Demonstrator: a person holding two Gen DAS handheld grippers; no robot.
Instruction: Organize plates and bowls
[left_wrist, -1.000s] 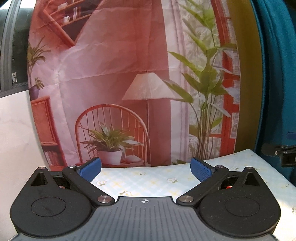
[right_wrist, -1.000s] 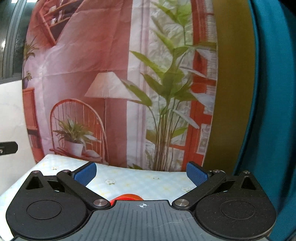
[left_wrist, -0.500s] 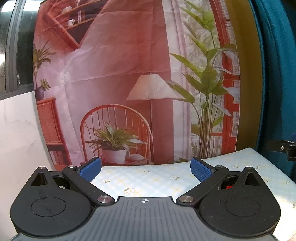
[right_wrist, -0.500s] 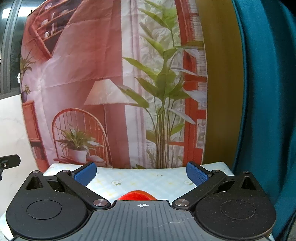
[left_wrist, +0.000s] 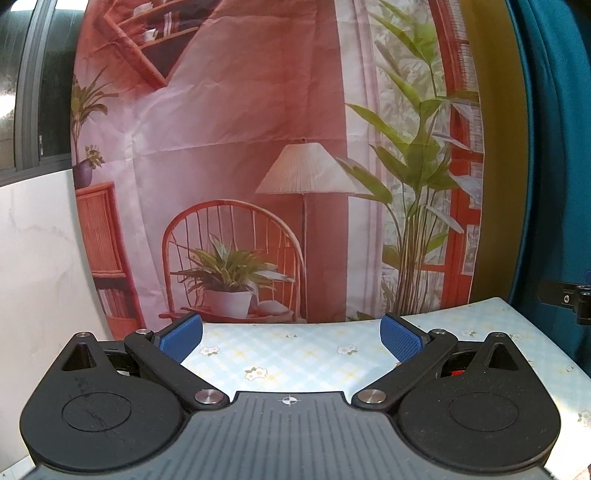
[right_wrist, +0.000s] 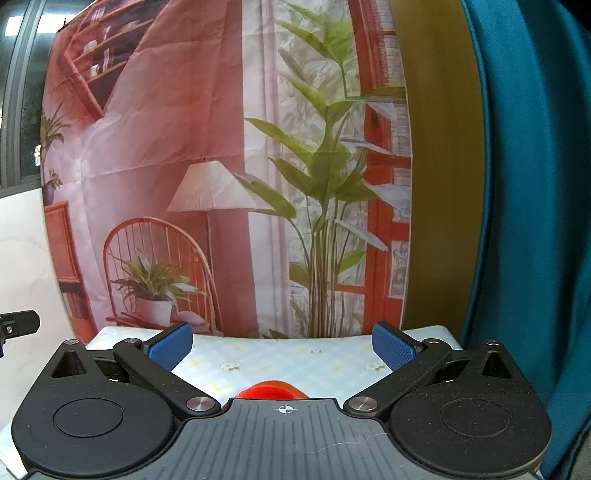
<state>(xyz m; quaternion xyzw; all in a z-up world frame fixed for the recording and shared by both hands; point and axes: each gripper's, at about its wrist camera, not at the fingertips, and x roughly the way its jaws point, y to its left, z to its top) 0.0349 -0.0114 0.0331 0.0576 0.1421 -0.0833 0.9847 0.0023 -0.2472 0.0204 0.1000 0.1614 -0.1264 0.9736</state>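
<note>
Both hand-held grippers are held level over the tabletop (left_wrist: 295, 354), pointing at the printed backdrop (left_wrist: 240, 147) behind it, and neither has anything between its fingers. The left hand-held gripper (left_wrist: 291, 338) stands spread wide, its blue pads well apart over bare flowered cloth. The right hand-held gripper (right_wrist: 282, 345) is spread just as wide and equally unladen.

The only piece of tableware in sight is a red-orange rounded thing (right_wrist: 271, 389), seen in the right wrist view alone. It lies on the tabletop below and just short of the right fingertips, close to the centre line between them, with most of it hidden behind the gripper's body. Only a curved upper edge shows, so I cannot tell whether it is a bowl or a plate, nor which way it faces. Being round, it offers no long axis to line up with.

So the right hand is the nearer one by my reckoning; the left view shows no dish at all, only cloth. The dish sits under the right gripper rather than ahead of it, so I would expect that hand to tip its nose down, or draw back a little, before the fingers could straddle a rim.
</note>
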